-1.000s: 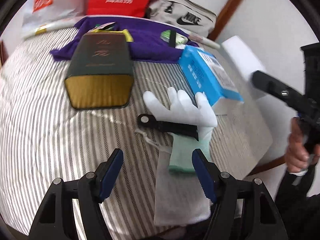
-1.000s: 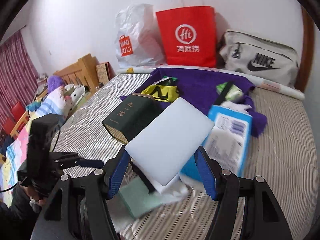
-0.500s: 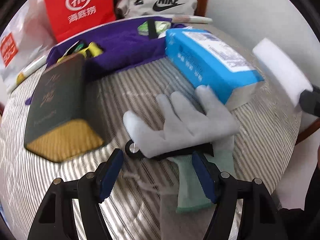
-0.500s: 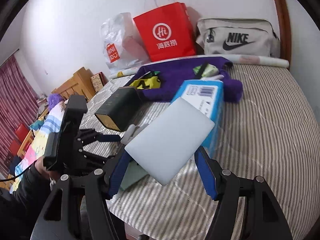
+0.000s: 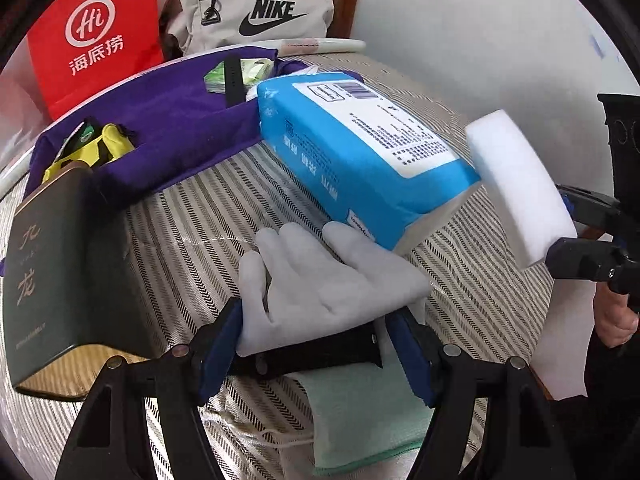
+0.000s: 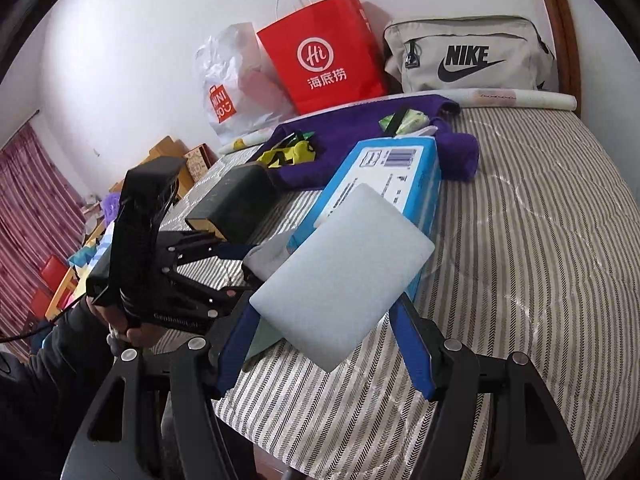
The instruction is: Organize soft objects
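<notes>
A white glove (image 5: 332, 280) with a pale green cuff lies flat on the striped bed cover (image 5: 480, 280), and a black strap (image 5: 320, 352) lies across its wrist. My left gripper (image 5: 316, 312) is open and low over the glove, one blue finger on either side of the palm. My right gripper (image 6: 324, 310) is shut on a white foam sponge (image 6: 344, 276) and holds it in the air. In the left wrist view the sponge (image 5: 516, 196) hangs right of a blue tissue pack (image 5: 360, 148). The glove's fingertips touch that pack.
A dark green box (image 5: 60, 272) lies left of the glove. Behind it a purple cloth (image 5: 180, 120) carries small packets. A red paper bag (image 6: 320, 56), a grey Nike bag (image 6: 468, 56) and a plastic bag (image 6: 228, 80) stand against the wall. The bed's edge runs near the person's hands.
My left gripper rolled and moved forward, so the glove's palm now sits between its fingers. My right gripper sank with the sponge and rolled.
</notes>
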{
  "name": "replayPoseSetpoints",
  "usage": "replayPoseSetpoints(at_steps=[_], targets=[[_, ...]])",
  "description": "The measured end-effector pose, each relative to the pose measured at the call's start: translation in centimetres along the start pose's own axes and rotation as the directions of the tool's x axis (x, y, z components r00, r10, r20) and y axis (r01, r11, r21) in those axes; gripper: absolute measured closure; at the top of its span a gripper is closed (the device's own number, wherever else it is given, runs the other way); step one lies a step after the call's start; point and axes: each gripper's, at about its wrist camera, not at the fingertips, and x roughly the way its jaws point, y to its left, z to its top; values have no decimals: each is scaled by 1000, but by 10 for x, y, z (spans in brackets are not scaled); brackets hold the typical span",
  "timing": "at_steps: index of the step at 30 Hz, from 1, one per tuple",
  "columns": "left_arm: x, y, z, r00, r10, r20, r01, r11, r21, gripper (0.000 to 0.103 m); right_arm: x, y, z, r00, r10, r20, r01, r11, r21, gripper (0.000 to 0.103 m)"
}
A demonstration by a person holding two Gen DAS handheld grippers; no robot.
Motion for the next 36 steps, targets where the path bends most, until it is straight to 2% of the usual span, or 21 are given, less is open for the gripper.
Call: replayPoseSetpoints(at_steps=[3,13,16,23,28,31,33,36], targets=[[3,-2,-3,1000,12,-10,-11,999,40,33,0,1,-2,1000,3,-3,-3,1000,1,37],[-17,-7,-32,992,66,-110,-53,991,121,33,-3,3,-7,1000,19,-14,-19,1000,-5,37],[-27,-8,-37,993,70,-93,-57,989,139,33,-4,3,-8,1000,24,-15,-24,1000,-4,37],[-36,-23,-50,988,134,-73,-114,967,229,31,-3,8,-11,999,22,-39,-23,1000,-17,37],[-24,-22,-46,987,148,-64,-134,973,188,29,3,10,-16,997,17,-69,-19,1000,-19,37],[-22,-10,-41,989,132,-60,-125,986,106,36,4,13,-18,997,13,-82,-15,1000,-24,37],[-24,-7,-42,990,134,-52,-130,988,82,48,3,14,-18,996,12,-83,-15,1000,-28,37],[-30,-6,-46,990,133,-57,-130,990,55,48,0,14,-18,997,11,-82,-13,1000,-26,37]])
